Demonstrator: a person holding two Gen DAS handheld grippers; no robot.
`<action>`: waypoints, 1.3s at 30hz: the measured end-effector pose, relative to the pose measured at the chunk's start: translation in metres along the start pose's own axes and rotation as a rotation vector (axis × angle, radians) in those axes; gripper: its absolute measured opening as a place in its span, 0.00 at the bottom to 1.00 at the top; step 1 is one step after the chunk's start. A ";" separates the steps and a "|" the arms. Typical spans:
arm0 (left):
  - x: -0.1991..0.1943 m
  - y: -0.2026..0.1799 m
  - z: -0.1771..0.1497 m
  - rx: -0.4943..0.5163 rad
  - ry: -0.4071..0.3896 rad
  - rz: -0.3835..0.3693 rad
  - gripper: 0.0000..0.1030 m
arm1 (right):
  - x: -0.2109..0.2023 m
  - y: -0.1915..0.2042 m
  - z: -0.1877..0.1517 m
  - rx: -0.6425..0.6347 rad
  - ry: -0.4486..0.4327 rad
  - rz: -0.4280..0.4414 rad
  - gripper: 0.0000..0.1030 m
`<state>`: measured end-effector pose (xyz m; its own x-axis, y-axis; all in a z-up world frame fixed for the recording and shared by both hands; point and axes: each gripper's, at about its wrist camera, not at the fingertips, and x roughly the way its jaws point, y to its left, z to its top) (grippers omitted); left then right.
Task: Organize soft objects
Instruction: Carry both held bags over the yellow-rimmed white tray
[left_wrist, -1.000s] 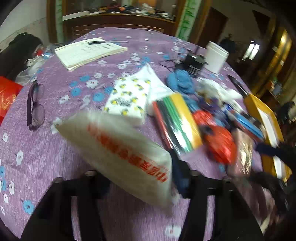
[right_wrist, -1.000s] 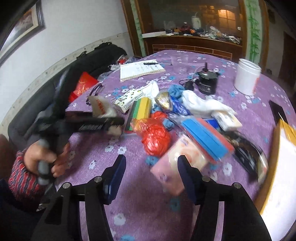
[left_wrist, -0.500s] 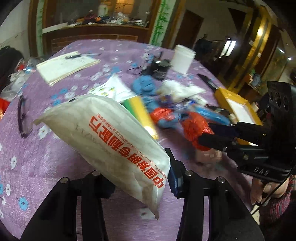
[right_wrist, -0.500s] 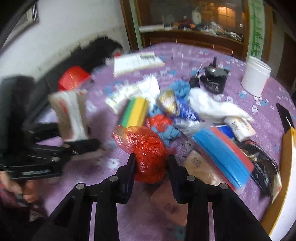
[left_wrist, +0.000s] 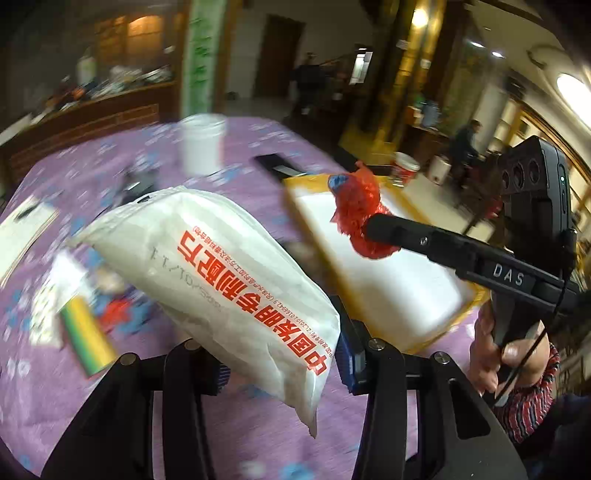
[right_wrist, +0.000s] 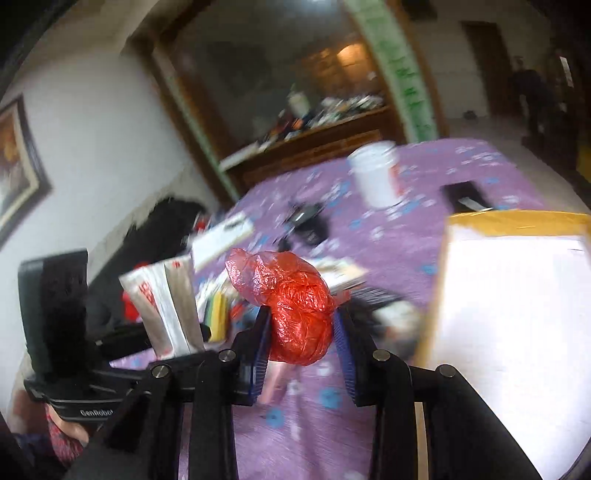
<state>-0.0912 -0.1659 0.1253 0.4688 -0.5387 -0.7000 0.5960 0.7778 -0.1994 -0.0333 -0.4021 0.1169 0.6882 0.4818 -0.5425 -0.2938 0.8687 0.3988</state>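
White packet (left_wrist: 221, 280) and red bag (right_wrist: 295, 306), each clamped in a hand-held gripper, hang above purple floral tablecloth (right_wrist: 424, 229).

Glossy crinkly red plastic bag (right_wrist: 297, 310), smooth white plastic packet (left_wrist: 229, 280), matt purple cloth (left_wrist: 266, 435).

The white plastic packet (left_wrist: 221, 280) carries a line of large red Chinese characters, upside down in the left wrist view, reading 中国家邮专利配方 as far as it can be made out. Beside it runs a row of small red print with digits (too small and blurred to read with any certainty). Faint grey handwriting crosses the middle of the same packet, illegible. The black arm of the right gripper (left_wrist: 364, 230) bears the white letters "DAS". On the body of the left gripper (right_wrist: 181, 343), white lettering starts "GenRobo", the rest hidden.
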 end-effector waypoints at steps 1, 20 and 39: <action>0.002 -0.008 0.005 0.011 0.002 -0.010 0.42 | -0.020 -0.010 0.003 0.011 -0.030 -0.010 0.33; 0.176 -0.073 0.088 0.099 0.200 0.141 0.42 | -0.094 -0.177 0.060 0.086 -0.059 -0.410 0.33; 0.172 -0.059 0.054 0.108 0.232 0.185 0.42 | -0.038 -0.206 0.053 0.112 0.034 -0.359 0.34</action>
<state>-0.0108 -0.3220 0.0533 0.4215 -0.2936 -0.8580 0.5862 0.8101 0.0108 0.0364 -0.6055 0.0940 0.7110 0.1539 -0.6861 0.0382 0.9658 0.2563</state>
